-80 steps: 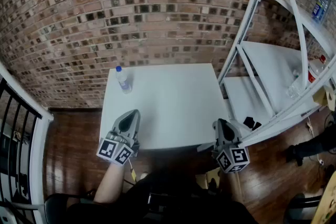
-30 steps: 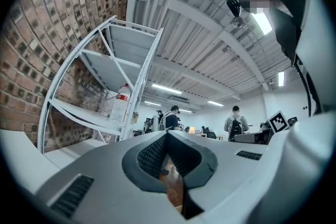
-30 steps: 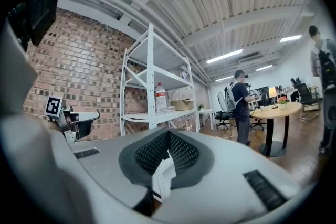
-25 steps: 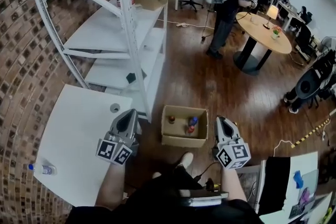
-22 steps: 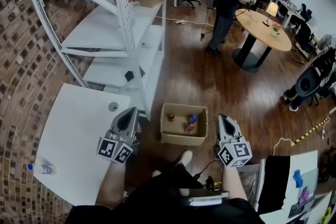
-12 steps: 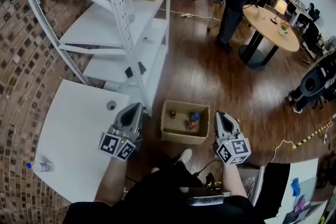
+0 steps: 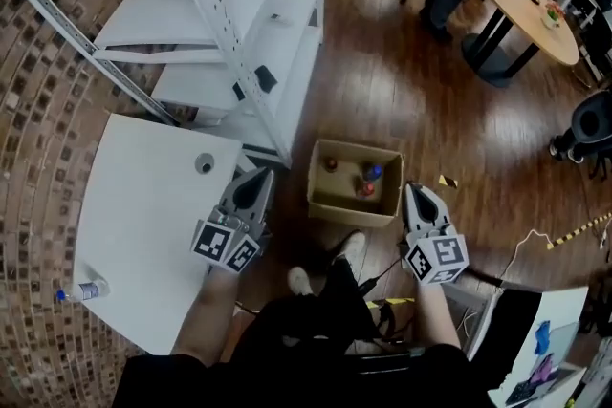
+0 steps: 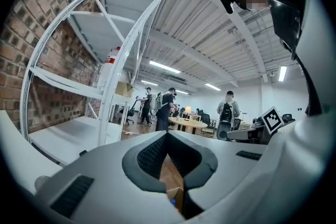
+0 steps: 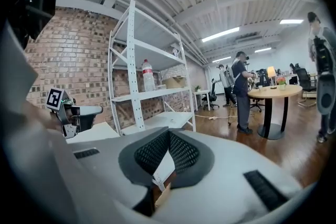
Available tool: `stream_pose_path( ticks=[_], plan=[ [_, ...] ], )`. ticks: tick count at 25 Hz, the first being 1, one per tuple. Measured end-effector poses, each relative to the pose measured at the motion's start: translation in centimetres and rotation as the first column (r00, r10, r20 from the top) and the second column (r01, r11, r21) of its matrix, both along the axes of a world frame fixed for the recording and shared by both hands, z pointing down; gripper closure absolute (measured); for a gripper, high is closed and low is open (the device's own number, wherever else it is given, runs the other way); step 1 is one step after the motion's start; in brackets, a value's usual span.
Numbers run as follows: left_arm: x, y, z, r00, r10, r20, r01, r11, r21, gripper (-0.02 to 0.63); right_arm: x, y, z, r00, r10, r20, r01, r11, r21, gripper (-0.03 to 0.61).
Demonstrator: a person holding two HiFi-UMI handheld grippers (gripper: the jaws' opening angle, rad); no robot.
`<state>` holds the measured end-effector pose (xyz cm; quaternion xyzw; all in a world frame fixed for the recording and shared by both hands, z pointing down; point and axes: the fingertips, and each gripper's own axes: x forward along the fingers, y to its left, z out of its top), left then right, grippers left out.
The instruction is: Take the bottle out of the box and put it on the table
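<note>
- Showing the approach stage: the left gripper [image 7: 256, 175] and the right gripper [image 7: 417, 190] each had its jaws brought together, with nothing held between them.
- An open brown cardboard box [image 7: 352, 207] sat on the wooden floor, ahead of and below both grippers, in the gap between them.
- Small bottles stood inside it, seen from above by their tops: a blue-capped bottle [image 7: 373, 172], a red-capped bottle [image 7: 365, 189] and a brown-topped bottle [image 7: 331, 164]. Neither gripper touched any of them.
- A white square table [image 7: 134, 205] lay just to the left of the left gripper. A clear plastic bottle [image 7: 84, 291] sat at its corner, well behind and left of that gripper.
- Judged progress: no boxed bottle had been grasped. Opening a gripper, reaching down, gripping, lifting and setting it on the table all remained.
</note>
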<state>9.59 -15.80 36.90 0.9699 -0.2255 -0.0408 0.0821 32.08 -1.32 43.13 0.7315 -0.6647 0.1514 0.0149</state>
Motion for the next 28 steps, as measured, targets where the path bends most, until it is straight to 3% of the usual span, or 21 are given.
stream_pose_path(
  ticks=[6, 13, 20, 24, 28],
  plan=[
    [2.0, -1.6, 4.6, 0.997, 0.044, 0.068, -0.04, 0.997, -0.061, 0.612, -0.2, -3.4, 5.5, 0.999, -0.029, 0.015, 0.03, 0.995, -0.096, 0.572],
    [2.8, -4.4, 10.8, 0.992, 0.001, 0.125, 0.018, 0.988, -0.155, 0.612, 1.0, -6.7, 10.4, 0.996, -0.08, 0.034, 0.085, 0.982, -0.171, 0.572],
    [4.9, -7.0, 18.0, 0.991, 0.004, 0.132, 0.021, 0.982, -0.186, 0.612, 3.2, -10.1, 16.3, 0.997, -0.067, 0.037, 0.072, 0.981, -0.177, 0.572],
    [5.7, -8.1, 23.7, 0.988, 0.028, 0.15, -0.003, 0.986, -0.169, 0.612, 3.0, -12.2, 22.0, 0.996, -0.084, 0.014, 0.085, 0.977, -0.196, 0.574],
    [6.4, -9.4, 32.6, 0.985, 0.039, 0.167, -0.011, 0.986, -0.167, 0.612, 2.7, -14.8, 29.4, 0.992, -0.126, -0.011, 0.122, 0.976, -0.181, 0.574]
  ],
)
